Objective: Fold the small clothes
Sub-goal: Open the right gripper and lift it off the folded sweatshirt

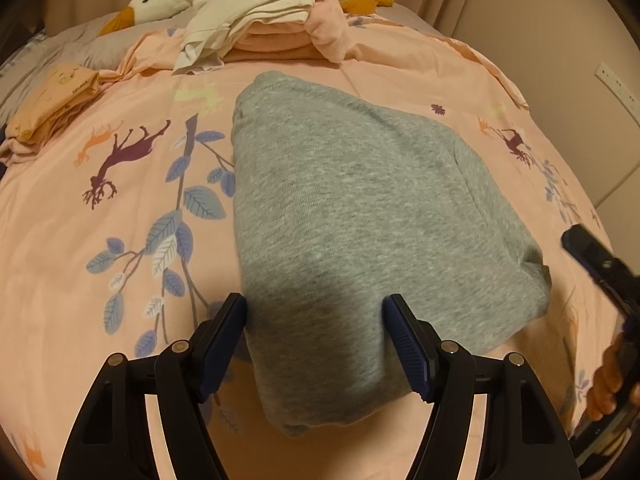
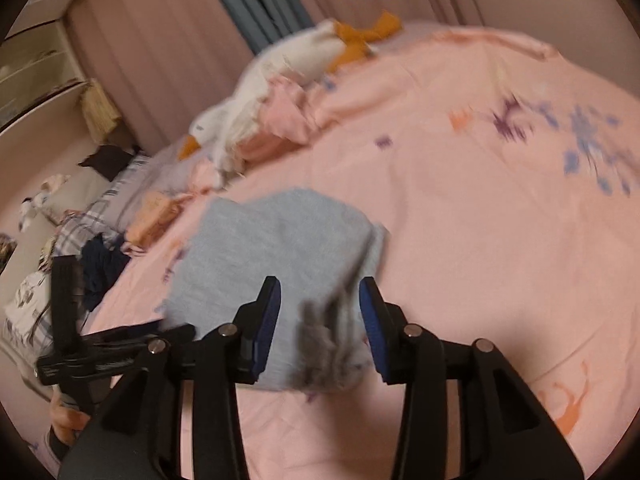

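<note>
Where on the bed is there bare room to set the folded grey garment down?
Bare quilt lies to the right of the grey garment, toward the wall. A smaller patch sits left of it, before the orange folded cloth. The head end is crowded: clothes pile and stuffed goose.

left gripper (image 1: 315, 318) and right gripper (image 2: 319, 300) — black frames; ribbed blue pads; silver screws; bare skin.
</note>
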{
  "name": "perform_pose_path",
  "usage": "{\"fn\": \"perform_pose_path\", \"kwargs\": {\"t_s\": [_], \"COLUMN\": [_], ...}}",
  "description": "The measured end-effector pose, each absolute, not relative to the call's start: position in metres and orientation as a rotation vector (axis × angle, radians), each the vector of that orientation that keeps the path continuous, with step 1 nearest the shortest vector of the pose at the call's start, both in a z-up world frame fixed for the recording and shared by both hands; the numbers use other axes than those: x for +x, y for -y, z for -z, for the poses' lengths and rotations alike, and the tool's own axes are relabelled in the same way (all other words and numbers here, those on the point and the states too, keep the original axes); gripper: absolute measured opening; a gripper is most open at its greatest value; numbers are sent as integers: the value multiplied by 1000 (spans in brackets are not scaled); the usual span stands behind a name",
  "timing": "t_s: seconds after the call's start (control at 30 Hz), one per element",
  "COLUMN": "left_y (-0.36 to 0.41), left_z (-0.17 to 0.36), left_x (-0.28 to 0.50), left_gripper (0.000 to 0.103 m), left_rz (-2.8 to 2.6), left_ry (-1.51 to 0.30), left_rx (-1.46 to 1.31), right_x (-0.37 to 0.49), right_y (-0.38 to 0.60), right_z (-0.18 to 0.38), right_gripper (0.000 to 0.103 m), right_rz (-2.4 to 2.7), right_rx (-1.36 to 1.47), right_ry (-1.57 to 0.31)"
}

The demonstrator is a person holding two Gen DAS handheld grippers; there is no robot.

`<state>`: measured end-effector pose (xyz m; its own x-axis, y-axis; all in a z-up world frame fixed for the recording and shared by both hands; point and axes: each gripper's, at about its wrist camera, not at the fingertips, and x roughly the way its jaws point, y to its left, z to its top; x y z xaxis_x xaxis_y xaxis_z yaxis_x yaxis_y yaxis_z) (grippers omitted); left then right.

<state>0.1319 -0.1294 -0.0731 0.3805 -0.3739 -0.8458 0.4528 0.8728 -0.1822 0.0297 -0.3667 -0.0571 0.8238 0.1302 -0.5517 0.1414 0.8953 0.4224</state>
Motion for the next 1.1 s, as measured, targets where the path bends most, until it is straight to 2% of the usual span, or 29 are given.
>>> {"fn": "perform_pose_path", "kwargs": {"t_s": [0.13,0.2,0.23,0.4,1.1], "left_y": [129,129,129,128,127], "left_z": [73,73,74,75,74], "left_x": [132,132,132,134,131], "left_gripper": [70,70,70,70,71], "left_rz": [529,530,530,532,537], "left_ry": [-1054,-1054,-1054,-1056,-1073], "left_rx": [86,87,87,85,91], "right_x": [38,46,48,55,51], "right_y": [350,339,336,323,327], "right_z": [50,55,58,76,97], "right_gripper": [40,36,31,24,22], "right_rz": [-64,-72,-71,-57,-62], "right_rx": [397,350,335,270,301], "right_ry": [-623,-662,-674,-742,-779]}}
